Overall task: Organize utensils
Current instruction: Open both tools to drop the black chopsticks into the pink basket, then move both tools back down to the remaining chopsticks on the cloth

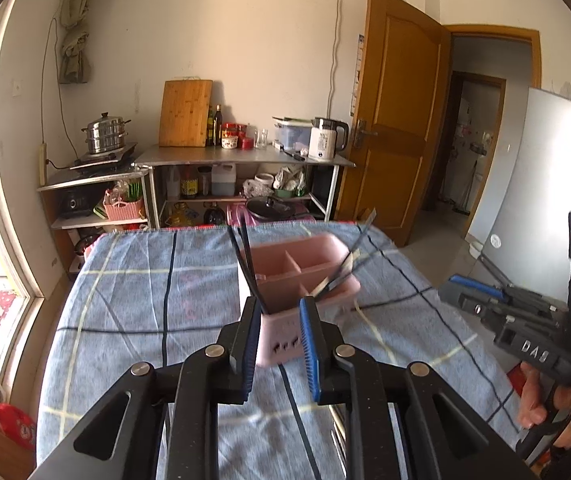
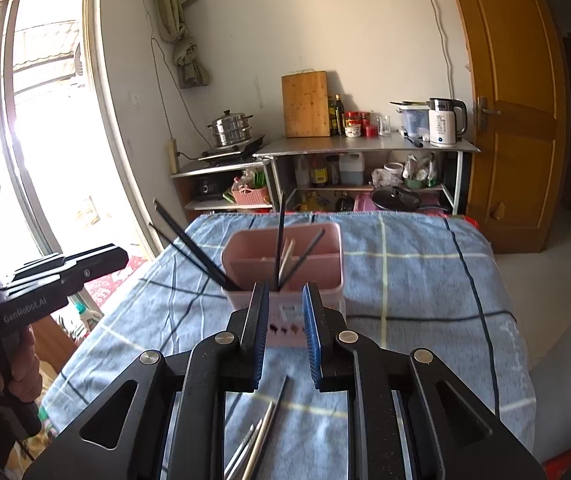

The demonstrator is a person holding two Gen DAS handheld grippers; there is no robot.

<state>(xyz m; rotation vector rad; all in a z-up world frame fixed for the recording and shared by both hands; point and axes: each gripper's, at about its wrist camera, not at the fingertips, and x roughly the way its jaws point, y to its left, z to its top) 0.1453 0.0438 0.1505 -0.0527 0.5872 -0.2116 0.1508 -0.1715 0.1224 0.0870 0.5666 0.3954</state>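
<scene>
A pink divided utensil holder stands on the blue checked cloth. Black chopsticks lean out of its left compartment. More sticks lean to the right, and one black stick stands nearly upright. My left gripper is open just in front of the holder, with nothing pressed between its pads. My right gripper is open too, close to the holder's front wall. Loose metal and black chopsticks lie on the cloth under the right gripper, and one black stick lies under the left.
The cloth-covered table ends just past the holder. Behind it stands a steel shelf with a kettle, a cutting board and a steamer pot. A window lies left, a wooden door right. A hand holds the right gripper.
</scene>
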